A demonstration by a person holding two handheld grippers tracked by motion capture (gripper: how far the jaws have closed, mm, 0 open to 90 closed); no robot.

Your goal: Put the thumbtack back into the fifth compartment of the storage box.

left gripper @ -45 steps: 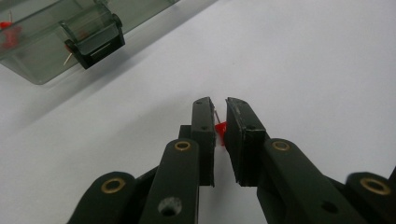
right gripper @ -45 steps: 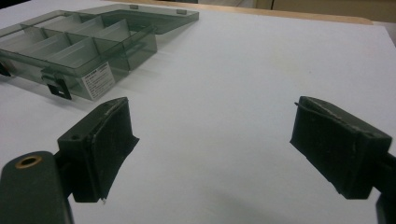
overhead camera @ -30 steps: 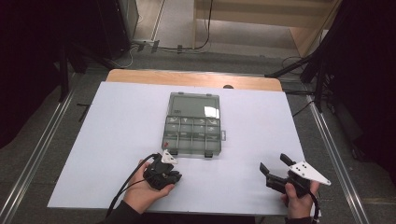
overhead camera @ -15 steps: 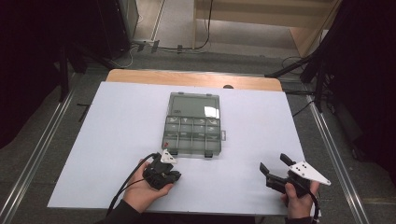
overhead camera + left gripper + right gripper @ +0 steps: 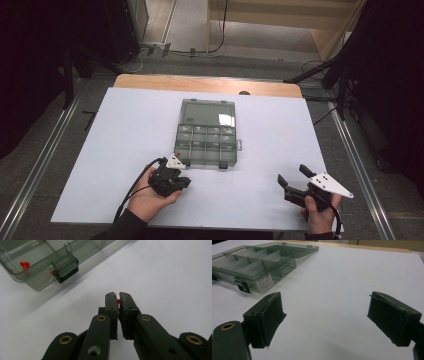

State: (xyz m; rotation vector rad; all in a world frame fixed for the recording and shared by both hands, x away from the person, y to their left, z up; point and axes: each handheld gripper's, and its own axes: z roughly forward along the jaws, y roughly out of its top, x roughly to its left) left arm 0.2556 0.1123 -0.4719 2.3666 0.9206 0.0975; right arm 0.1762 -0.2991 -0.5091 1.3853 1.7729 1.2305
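Tongs on the left (image 5: 117, 295) are pinched nearly together on a red pushpin (image 5: 118, 302), of which just a sliver of red shows between the pads, so its long axis cannot be read; their jaws have just been closing on it. From these tongs the open compartment box (image 5: 40, 265) lies ahead and to the left, near but apart, its latch corner closest; two more red pins (image 5: 24, 264) already sit in that near corner compartment. Left tongs are much the nearer to the box, so the carry into it looks theirs to make. Right tongs (image 5: 325, 315) stand wide and hold nothing, over bare white table (image 5: 342, 277), the box well off to their left.
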